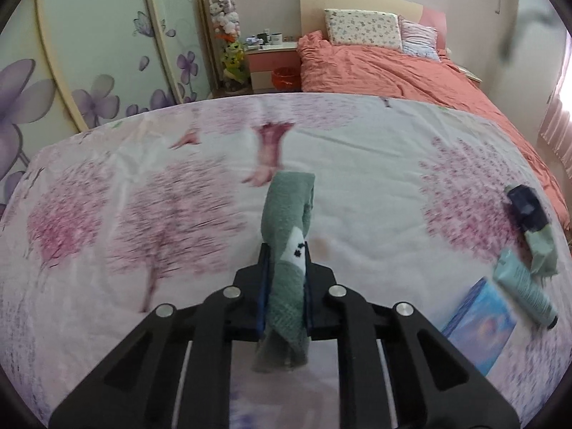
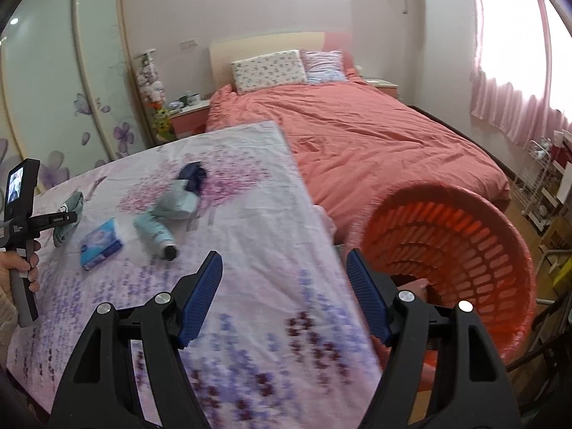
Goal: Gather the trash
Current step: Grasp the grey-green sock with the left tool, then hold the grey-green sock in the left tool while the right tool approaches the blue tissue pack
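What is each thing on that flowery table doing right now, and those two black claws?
Left gripper: shut on the green sock.
Right gripper: open, holding nothing.
Orange basket: tipped toward the camera.
Blue box: lying flat.
Tube: lying down, capped.

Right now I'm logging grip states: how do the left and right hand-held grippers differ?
The left hand-held gripper is shut on the green sock, while the right hand-held gripper is open and holds nothing. The left one is over the flowered sheet; the right one straddles the sheet's edge, beside the orange basket. Both have black frames and blue pads.
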A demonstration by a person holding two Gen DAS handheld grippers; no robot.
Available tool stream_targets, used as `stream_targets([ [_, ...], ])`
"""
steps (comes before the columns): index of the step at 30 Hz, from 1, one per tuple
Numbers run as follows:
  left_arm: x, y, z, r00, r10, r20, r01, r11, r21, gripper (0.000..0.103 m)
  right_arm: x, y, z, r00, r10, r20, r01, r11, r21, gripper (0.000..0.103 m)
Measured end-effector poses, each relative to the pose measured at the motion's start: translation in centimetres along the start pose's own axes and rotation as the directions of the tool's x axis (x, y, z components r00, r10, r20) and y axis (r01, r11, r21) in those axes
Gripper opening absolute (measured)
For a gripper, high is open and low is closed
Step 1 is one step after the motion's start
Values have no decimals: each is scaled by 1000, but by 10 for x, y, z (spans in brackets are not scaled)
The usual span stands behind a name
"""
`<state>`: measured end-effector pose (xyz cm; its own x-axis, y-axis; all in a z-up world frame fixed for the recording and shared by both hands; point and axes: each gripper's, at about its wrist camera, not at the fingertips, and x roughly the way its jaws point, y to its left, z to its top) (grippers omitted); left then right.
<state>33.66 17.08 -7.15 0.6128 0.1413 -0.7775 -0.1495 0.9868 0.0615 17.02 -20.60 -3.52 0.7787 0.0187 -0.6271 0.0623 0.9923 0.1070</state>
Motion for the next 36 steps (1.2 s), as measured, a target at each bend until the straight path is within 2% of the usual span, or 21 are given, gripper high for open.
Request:
stream_targets([
  [5, -5, 28, -9, 1000, 2, -11, -2, 999, -35, 16, 3, 30, -3, 998, 55, -11, -55, 998, -38, 71],
  [8, -6, 29, -10, 1000, 3, -7, -4, 999, -43, 25, 4, 45, -4, 997, 74, -18, -75, 995, -60, 71],
  [9, -6, 29, -10, 1000, 3, -3, -4, 999, -45, 32, 4, 49, -5, 997, 79, -20, -81, 995, -64, 71],
  [11, -4, 27, -10, 1000, -4, -3, 4, 999, -39, 30, 4, 57, -4, 996, 89, -23, -90, 993, -71, 72],
  [12, -4, 27, -10, 1000, -3, -5, 3, 1000, -31, 18, 4, 59, -4, 995, 96, -24, -97, 993, -70, 72],
  [13, -4, 28, -10, 1000, 2, -6, -2, 1000, -21, 15, 4, 62, -4, 994, 105, -26, -106, 992, -68, 72],
  [17, -6, 40, -16, 999, 48, -3, -48, 999, -4, 15, 8, 81, -5, 987, 153, -43, -156, 985, -68, 71],
  [21, -4, 52, -23, 999, 40, 3, -40, 999, -28, 20, 16, 111, -6, 978, 196, -72, -202, 976, -86, 71],
  [27, -4, 54, -26, 1000, 31, 4, -30, 999, -26, 20, 31, 151, -7, 965, 236, -116, -247, 965, -92, 71],
  [31, -2, 57, -24, 1000, 22, 2, -22, 999, -33, 20, 49, 172, -13, 955, 242, -170, -257, 963, -75, 71],
  [36, -2, 56, -24, 1000, 24, 1, -24, 999, -33, 20, 67, 193, -21, 957, 192, -216, -217, 971, -100, 71],
])
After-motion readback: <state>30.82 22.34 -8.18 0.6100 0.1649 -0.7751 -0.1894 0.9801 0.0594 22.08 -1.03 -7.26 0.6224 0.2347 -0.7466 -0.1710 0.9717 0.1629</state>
